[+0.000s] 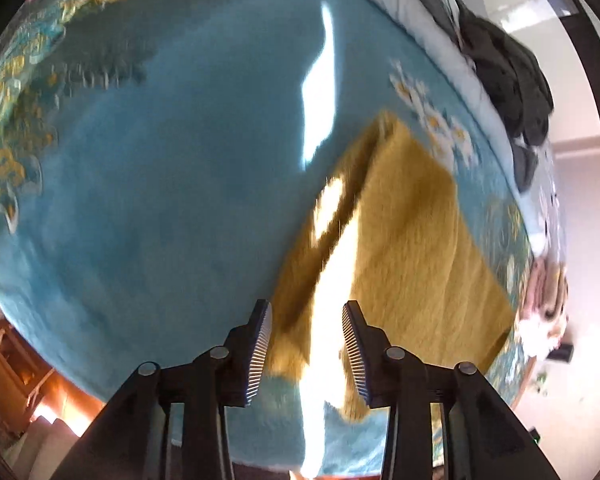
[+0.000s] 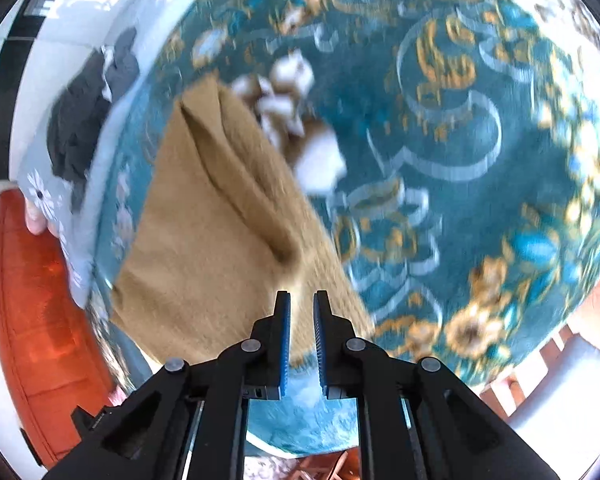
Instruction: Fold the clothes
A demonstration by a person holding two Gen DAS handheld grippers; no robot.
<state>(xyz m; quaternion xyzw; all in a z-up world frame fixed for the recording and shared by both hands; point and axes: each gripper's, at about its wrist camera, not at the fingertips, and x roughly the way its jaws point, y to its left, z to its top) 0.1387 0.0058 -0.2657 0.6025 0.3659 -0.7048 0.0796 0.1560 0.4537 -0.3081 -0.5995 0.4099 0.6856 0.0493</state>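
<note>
No readable writing is showing; the left gripper (image 1: 306,344) and right gripper (image 2: 301,336) are hanging part-open, empty, over the mustard cloth (image 1: 420,240).

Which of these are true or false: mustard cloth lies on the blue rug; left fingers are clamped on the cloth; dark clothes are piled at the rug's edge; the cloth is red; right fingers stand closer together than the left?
1. The mustard cloth lies on the blue rug. True.
2. The left gripper is clamped on the cloth. False: its fingers stand apart, the cloth's edge below the gap, unpinched.
3. Dark clothes are piled at the rug's edge. True.
4. The cloth is red. False: it is mustard yellow.
5. The right gripper has its fingers closer together than the left's. True: only a narrow gap shows.
</note>
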